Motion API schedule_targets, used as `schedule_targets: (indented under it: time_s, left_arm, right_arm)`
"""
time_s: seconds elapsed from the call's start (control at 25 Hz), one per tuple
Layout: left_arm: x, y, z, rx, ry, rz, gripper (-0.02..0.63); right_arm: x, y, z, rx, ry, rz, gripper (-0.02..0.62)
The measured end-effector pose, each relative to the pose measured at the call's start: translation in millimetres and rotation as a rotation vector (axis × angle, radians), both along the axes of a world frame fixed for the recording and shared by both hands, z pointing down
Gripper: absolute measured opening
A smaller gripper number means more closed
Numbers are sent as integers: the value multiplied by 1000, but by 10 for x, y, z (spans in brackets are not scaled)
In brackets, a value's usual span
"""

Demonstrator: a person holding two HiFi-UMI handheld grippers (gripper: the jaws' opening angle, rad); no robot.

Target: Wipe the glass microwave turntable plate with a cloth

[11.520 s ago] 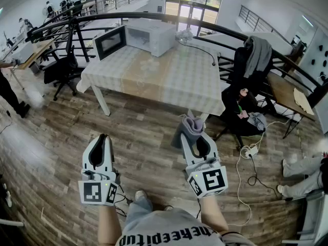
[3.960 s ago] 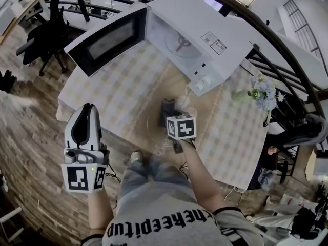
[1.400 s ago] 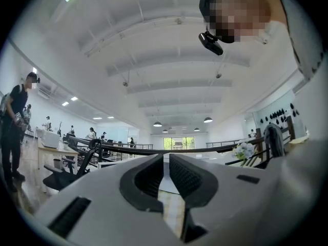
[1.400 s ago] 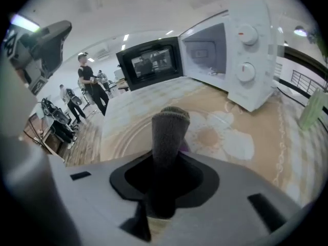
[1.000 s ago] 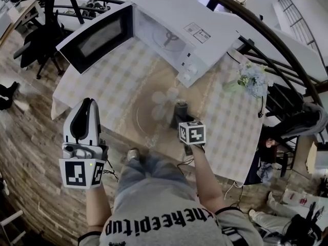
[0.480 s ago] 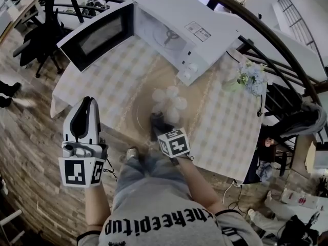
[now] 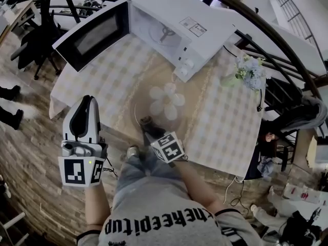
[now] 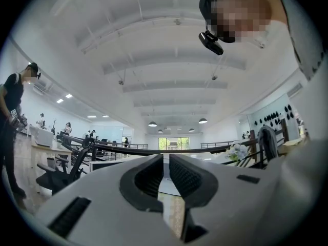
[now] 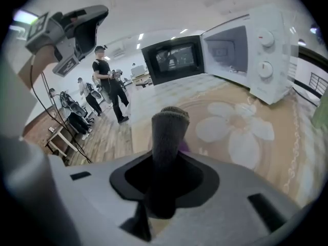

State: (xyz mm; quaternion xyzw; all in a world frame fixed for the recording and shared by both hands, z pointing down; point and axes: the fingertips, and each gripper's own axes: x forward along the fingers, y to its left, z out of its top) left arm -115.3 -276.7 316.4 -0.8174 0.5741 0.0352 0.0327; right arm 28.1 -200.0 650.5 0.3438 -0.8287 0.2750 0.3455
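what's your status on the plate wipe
Right gripper shut on cloth, cloth at the near edge of the glass plate. Left gripper shut, empty, held off the table. Microwave behind, door open, nothing blocking the plate.

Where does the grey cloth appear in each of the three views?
Head view: grey cloth lower centre, at the glass plate's near rim.
Left gripper view: not in it.
Right gripper view: centre, upright, clamped in the right tongs.
Shared landmark: the open microwave, in head and right gripper views.
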Motion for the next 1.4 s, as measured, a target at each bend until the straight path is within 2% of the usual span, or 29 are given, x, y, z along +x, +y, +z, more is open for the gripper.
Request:
schedule_targets:
  time_s: [0.6, 0.72, 0.92, 1.04, 1.24, 1.4]
  left_arm:
    - [152, 10, -70, 15, -3, 28, 35]
    - [153, 13, -80, 19, -4, 28, 36]
    - [179, 34, -80, 20, 1, 31, 35]
    - [229, 42, -79, 22, 3, 45, 35]
    - [308, 24, -93, 23, 4, 64, 37]
    - [387, 2, -117, 22, 4, 83, 35]
  right_arm:
    - [1376, -314, 1, 86, 158, 252, 109]
    - [1526, -354, -4, 100, 181, 289, 109]
    - [1532, -341, -5, 100, 199, 317, 109]
    - [1487, -345, -134, 114, 167, 344, 109]
    - [1309, -414, -612, 215, 4, 379, 112]
    - [1274, -454, -993, 308, -69, 394, 114]
